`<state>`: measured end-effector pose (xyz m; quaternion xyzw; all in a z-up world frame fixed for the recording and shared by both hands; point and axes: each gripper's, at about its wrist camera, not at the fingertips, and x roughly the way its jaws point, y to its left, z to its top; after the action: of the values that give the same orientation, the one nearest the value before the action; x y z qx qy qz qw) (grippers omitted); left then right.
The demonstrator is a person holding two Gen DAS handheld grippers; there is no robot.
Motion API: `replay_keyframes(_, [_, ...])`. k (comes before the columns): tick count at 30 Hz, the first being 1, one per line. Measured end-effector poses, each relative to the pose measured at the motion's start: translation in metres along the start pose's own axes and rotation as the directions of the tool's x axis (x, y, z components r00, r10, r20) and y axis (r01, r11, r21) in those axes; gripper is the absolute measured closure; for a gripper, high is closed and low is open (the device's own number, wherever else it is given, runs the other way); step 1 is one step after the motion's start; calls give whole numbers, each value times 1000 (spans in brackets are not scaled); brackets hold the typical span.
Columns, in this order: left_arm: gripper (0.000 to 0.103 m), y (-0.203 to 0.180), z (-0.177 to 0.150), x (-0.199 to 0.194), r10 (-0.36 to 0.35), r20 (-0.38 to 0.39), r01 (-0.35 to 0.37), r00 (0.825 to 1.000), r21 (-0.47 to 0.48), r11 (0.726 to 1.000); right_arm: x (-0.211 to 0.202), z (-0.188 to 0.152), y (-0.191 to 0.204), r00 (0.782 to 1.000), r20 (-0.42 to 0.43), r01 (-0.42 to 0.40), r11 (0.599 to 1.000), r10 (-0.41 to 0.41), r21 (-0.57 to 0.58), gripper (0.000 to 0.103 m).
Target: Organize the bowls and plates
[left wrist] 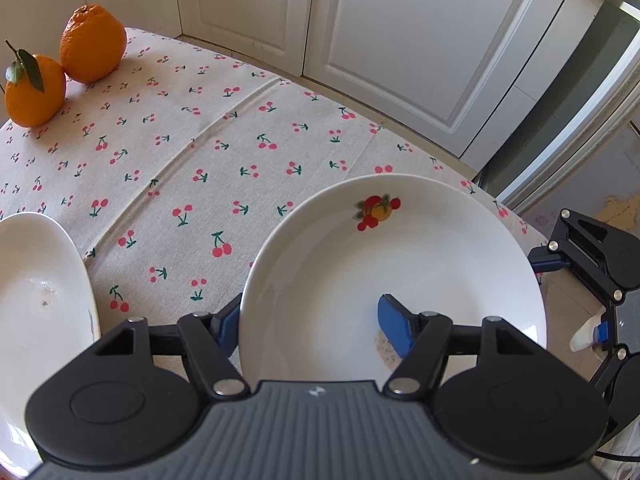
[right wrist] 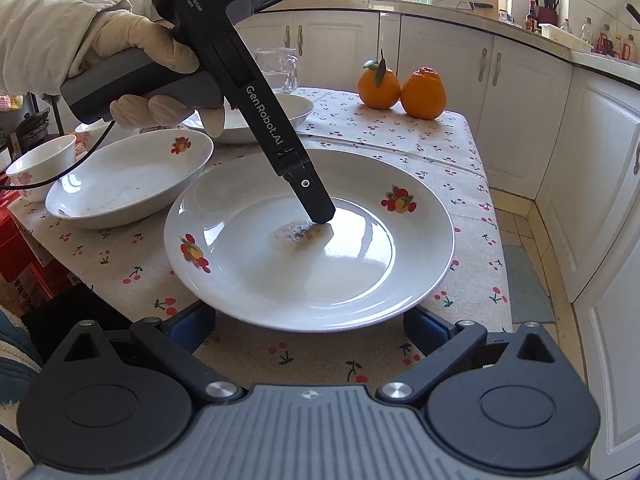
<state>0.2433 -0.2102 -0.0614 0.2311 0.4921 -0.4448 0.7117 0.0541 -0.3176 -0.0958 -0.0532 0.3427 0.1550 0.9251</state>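
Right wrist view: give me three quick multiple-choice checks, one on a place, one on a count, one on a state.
1. Where is the left gripper tip?
A. inside the near plate
B. in the glass mug
C. in the small bowl

2. How many oranges stand on the table?
A. one
B. two
C. four

3. What is the state of the right gripper?
A. shut on the plate
B. open
C. shut on an orange

Answers:
1. A, its tip points down into the plate's well.
2. B, a pair sits side by side at the far edge.
3. B, its blue fingers are spread apart at the plate's near rim.
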Motion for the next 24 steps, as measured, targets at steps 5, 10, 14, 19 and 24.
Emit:
replay_keyframes(5, [38, 2, 0, -1, -3, -1, 3, 1000, -2, 1000, 0, 1, 1, 1000, -6, -3, 1000, 3, -1, 5])
replay_keyframes(10, [40, 3, 1, -1, -9, 3, 9, 1000, -3, 1000, 0, 4, 0, 1000, -17, -9, 1000, 9, 2, 5])
replay_keyframes(14, [40, 7, 4, -3, -11, 16, 11, 1000, -13, 1000, 1, 8, -4, 1000, -18, -18, 1000, 18, 0, 5])
replay_keyframes(19, [40, 13, 12, -4, -5, 26, 6, 1000, -10, 1000, 5, 15, -11, 1000, -16, -16, 1000, 16, -24, 5])
replay_keyframes(24, [40, 21, 21, 2, -3, 35, 3, 999, -18, 1000, 12, 21, -19, 1000, -18, -14, 999, 14, -36, 5])
